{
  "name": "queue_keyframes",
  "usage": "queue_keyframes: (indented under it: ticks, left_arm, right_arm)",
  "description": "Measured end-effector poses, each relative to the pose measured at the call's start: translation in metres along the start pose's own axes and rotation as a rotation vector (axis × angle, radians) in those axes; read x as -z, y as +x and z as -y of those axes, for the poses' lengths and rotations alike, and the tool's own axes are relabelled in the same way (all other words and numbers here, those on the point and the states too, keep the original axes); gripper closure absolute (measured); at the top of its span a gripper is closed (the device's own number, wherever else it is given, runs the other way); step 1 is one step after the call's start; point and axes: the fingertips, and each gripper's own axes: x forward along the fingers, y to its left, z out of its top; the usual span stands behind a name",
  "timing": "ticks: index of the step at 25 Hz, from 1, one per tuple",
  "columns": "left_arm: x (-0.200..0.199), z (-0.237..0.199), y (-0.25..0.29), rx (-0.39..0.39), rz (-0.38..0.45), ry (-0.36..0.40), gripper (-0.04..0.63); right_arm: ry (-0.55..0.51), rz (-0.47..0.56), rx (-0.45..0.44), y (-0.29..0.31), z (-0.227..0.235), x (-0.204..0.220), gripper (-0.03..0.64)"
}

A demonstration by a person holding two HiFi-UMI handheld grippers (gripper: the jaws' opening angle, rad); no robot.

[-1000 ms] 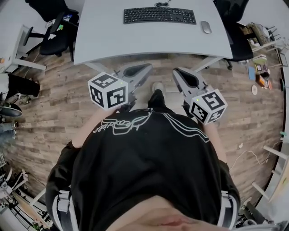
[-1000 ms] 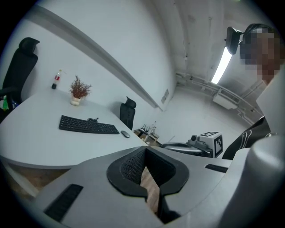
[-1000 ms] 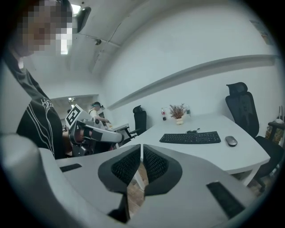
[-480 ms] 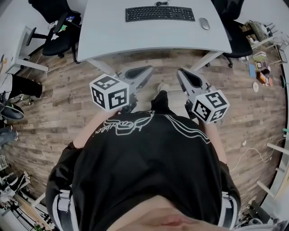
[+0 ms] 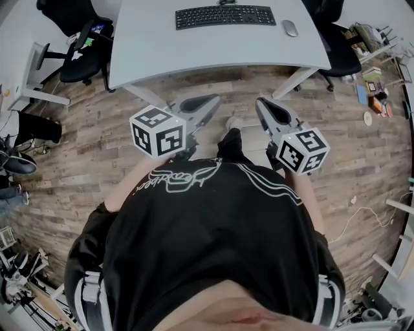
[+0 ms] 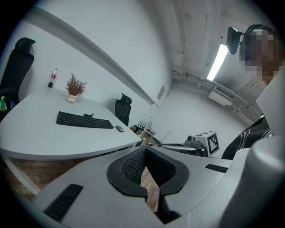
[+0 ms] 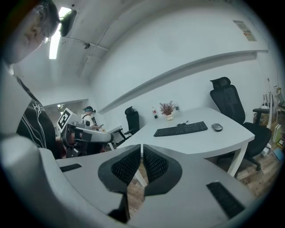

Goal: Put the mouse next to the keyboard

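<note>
The mouse [image 5: 289, 28] lies on the white desk [image 5: 194, 55], just off the right end of the black keyboard [image 5: 225, 16] with a small gap between them, near the desk's right edge. Your right gripper view shows the same pairing from the side, the mouse [image 7: 217, 127] to the right of the keyboard [image 7: 181, 129], and behind them, toward the wall, a small potted plant [image 7: 168, 109] and a bottle [image 7: 154, 112]. Black office chairs stand at both ends of the desk, one on the left [image 5: 77, 45] and one on the right [image 5: 336, 48]. You are standing well back from the desk on the wood floor [image 5: 90, 149], with both tools held out in front of your chest and pointing toward the desk. Your left gripper [image 5: 212, 99] has its ribbed pads closed together at the tips with nothing between them; only a sliver of floor shows below where they meet. Your right gripper [image 5: 262, 103] is likewise closed to a thin slit and empty. Neither tool is near the mouse.
</note>
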Motion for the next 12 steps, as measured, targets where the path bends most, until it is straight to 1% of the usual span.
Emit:
queue_keyframes:
  ticks: [12]
  left_arm:
    - [-0.003,-0.006,0.017,0.020,-0.011,0.000,0.589]
  right_arm:
    - [0.024,0.006,0.044,-0.004,0.020,0.001,0.598]
